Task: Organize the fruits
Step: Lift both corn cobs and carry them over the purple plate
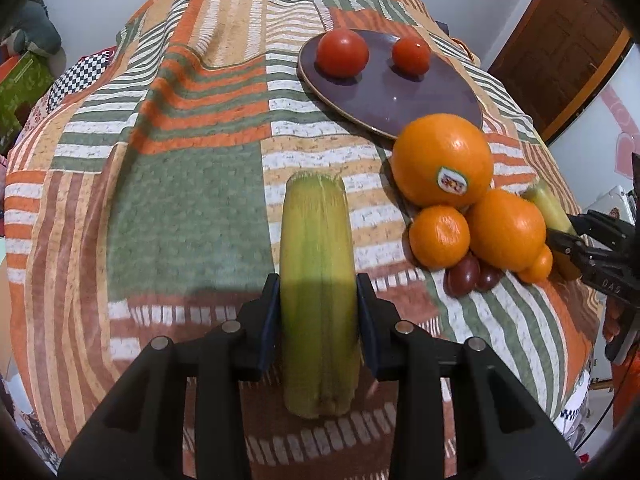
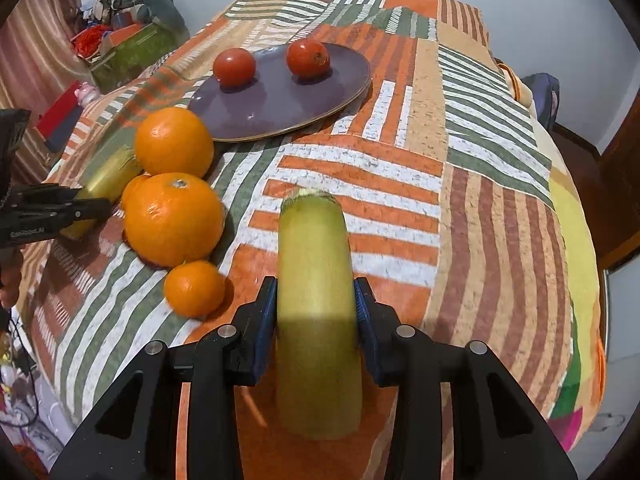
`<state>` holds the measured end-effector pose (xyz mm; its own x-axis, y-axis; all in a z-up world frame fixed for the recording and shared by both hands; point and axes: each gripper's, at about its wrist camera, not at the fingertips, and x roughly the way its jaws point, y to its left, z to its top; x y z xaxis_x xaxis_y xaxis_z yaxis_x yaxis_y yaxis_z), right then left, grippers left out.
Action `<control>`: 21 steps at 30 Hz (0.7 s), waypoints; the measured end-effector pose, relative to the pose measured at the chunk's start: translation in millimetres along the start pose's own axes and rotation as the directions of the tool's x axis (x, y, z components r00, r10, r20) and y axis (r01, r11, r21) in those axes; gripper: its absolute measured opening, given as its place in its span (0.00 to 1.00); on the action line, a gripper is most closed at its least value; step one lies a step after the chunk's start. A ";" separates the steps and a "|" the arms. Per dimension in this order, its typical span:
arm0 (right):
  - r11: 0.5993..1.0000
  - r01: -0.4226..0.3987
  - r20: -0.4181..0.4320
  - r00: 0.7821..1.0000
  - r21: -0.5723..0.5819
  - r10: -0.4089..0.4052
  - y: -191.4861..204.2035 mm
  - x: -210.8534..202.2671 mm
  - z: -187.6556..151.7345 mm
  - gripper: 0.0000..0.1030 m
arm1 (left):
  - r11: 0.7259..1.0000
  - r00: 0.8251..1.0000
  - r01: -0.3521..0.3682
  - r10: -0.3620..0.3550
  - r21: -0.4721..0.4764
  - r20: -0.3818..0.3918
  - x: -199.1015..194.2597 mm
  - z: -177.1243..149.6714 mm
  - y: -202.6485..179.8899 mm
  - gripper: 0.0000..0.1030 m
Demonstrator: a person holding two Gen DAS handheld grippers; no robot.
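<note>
Corn sits pinched in my left tool, husk end pointing away, left of the orange pile. Behind that pile lies the purple plate with two tomatoes on it. Right of the pile, my right tool pinches a second, paler cob.
</note>
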<state>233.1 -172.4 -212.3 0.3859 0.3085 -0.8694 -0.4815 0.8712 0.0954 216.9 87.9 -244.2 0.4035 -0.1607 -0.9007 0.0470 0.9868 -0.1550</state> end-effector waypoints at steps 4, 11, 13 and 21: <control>1.000 -0.004 0.012 1.000 0.020 0.004 -1.8 2.8 1.7 0.34 | 1.000 1.000 -0.007 0.007 0.003 0.011 4.6 7.6 -0.7 0.35; 0.999 -0.018 0.034 0.999 0.045 0.016 -4.3 -2.1 2.3 0.33 | 1.000 0.999 -0.020 0.020 -0.001 0.035 8.2 15.4 -2.7 0.35; 0.998 -0.023 0.055 0.998 0.053 0.020 -4.2 -7.1 3.2 0.33 | 1.000 0.999 -0.023 0.023 -0.002 0.048 4.5 15.2 -3.5 0.35; 0.997 -0.029 0.141 0.990 0.068 0.019 -2.0 -28.1 19.8 0.33 | 0.999 0.989 -0.030 0.027 0.013 0.144 -31.7 21.3 -11.3 0.35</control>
<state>238.9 -175.2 -178.5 0.4837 0.3757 -0.7905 -0.4375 0.8860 0.1533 223.1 82.3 -205.3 0.5324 -0.1289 -0.8366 0.0465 0.9913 -0.1231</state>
